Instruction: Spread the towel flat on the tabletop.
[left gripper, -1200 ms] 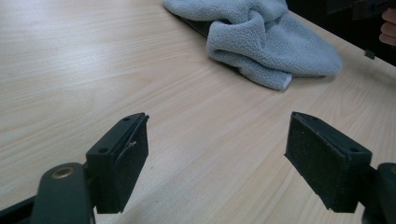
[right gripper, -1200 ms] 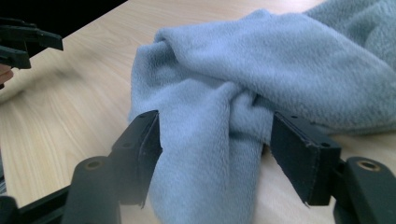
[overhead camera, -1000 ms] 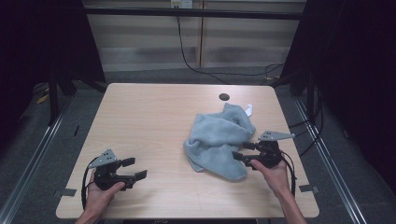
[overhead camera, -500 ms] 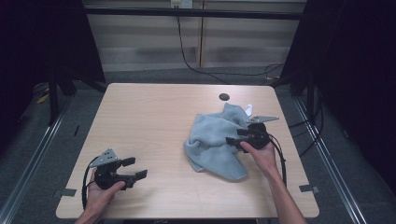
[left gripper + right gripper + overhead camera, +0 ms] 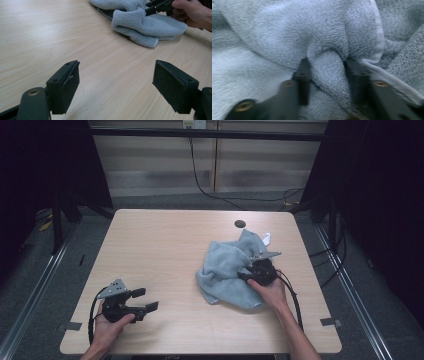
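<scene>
**Fold of towel taken between the right tongs, left tongs idle and well apart**

Nearest the person, at the near left corner of the bench (image 5: 150, 245), the left tongs (image 5: 148, 299) are held low over the bare wood with the jaws spread wide and nothing between them. From there the towel (image 5: 147, 25) is seen well off, ahead and to the right across open bench.

Further in, on the right half of the bench, the right tongs (image 5: 243, 272) are pressed into the near right part of the crumpled grey towel (image 5: 225, 270), which is heaped rather than spread, its bulk stretched roughly from the near edge of the heap toward the far right corner. The jaws of the right tongs have just been closing. In the right gripper view a raised ridge of the cloth (image 5: 325, 67) is seen standing between the two jaws and touched by both, so the fold is judged to be gripped, though how firmly cannot be told.

The cloth thus lies directly at the right tongs and mostly to their left and beyond; the right hand (image 5: 270, 292) is by far the nearer. Any lift or pull is judged to depend on this pinch.

Beyond the heap, a small white tag (image 5: 267, 239) is seen at the towel's far edge, and a dark round hole (image 5: 240, 224) in the bench further still.
</scene>
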`<state>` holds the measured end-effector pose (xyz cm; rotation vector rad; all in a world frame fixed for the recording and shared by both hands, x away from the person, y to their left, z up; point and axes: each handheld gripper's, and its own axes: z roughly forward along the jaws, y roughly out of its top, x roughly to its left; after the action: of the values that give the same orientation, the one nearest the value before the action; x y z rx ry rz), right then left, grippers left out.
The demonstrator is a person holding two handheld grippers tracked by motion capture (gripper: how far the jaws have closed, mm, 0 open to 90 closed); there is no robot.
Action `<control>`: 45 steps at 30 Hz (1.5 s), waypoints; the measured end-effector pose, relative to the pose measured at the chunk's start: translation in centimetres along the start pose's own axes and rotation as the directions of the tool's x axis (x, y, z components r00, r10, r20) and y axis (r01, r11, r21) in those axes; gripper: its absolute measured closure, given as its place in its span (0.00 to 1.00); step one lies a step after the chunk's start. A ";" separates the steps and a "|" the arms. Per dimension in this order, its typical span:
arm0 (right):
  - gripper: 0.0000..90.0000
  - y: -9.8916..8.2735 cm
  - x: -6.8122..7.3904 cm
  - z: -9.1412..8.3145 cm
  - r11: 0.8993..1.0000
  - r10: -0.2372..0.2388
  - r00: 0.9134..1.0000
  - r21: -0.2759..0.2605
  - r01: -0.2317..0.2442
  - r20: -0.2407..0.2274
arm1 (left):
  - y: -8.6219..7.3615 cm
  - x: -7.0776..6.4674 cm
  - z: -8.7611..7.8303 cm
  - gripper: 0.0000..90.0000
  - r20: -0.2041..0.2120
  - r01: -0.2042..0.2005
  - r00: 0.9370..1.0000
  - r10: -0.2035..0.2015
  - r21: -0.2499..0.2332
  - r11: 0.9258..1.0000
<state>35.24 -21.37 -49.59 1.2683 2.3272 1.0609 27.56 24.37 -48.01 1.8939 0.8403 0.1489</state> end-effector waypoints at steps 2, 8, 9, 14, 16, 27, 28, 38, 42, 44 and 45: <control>0.71 -0.1 0.2 0.0 1.000 0.006 1.000 -0.005 -0.006 -0.011 | 0.0 0.0 0.0 0.24 -0.002 0.001 1.000 -0.001 0.001 1.000; 0.77 -0.4 2.9 0.3 1.000 -0.006 0.993 -0.021 0.004 -0.121 | 0.1 0.1 -0.1 0.24 -0.006 0.007 1.000 -0.007 -0.007 1.000; 0.77 -0.4 2.9 0.3 1.000 -0.006 0.993 -0.021 0.004 -0.121 | 0.1 0.1 -0.1 0.24 -0.005 0.008 1.000 -0.008 -0.010 1.000; 0.78 -0.9 5.7 0.2 0.998 -0.052 0.982 -0.029 0.047 -0.180 | 0.1 0.1 -0.3 0.25 -0.009 0.009 1.000 -0.009 -0.020 1.000; 0.77 -1.1 6.2 0.0 0.999 -0.051 0.979 -0.029 0.046 -0.197 | 0.2 0.1 -0.3 0.27 -0.011 0.016 1.000 -0.016 -0.023 1.000; 0.59 -2.3 11.0 -3.1 0.993 -0.113 0.942 -0.067 0.097 -0.317 | 0.6 0.2 0.0 0.35 0.000 0.025 1.000 -0.025 -0.025 0.999; 0.57 -2.1 10.7 -3.7 0.993 -0.105 0.943 -0.083 0.083 -0.315 | 1.0 0.4 0.4 0.36 -0.003 0.021 1.000 -0.021 -0.015 1.000; 0.45 2.3 6.7 -4.8 0.986 -0.069 0.974 -0.165 0.033 -0.216 | 3.8 2.2 5.1 0.44 0.032 0.040 0.999 -0.041 0.033 0.999; 0.38 4.4 5.8 -1.0 0.990 -0.030 0.976 -0.140 -0.001 -0.217 | 3.7 2.4 7.8 0.37 0.041 0.041 0.998 -0.046 0.102 0.994; 0.37 4.6 5.8 -0.2 0.991 -0.025 0.977 -0.131 -0.003 -0.212 | 3.7 2.3 8.7 0.33 0.032 0.046 0.998 -0.050 0.109 0.993; 0.36 4.8 5.8 1.1 0.993 -0.024 0.980 -0.117 0.001 -0.197 | 3.6 2.3 9.0 0.31 0.036 0.045 0.998 -0.049 0.111 0.993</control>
<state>35.41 -14.56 -46.36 1.1504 2.3706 1.3530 35.13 18.10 -49.86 1.9715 0.8816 0.0376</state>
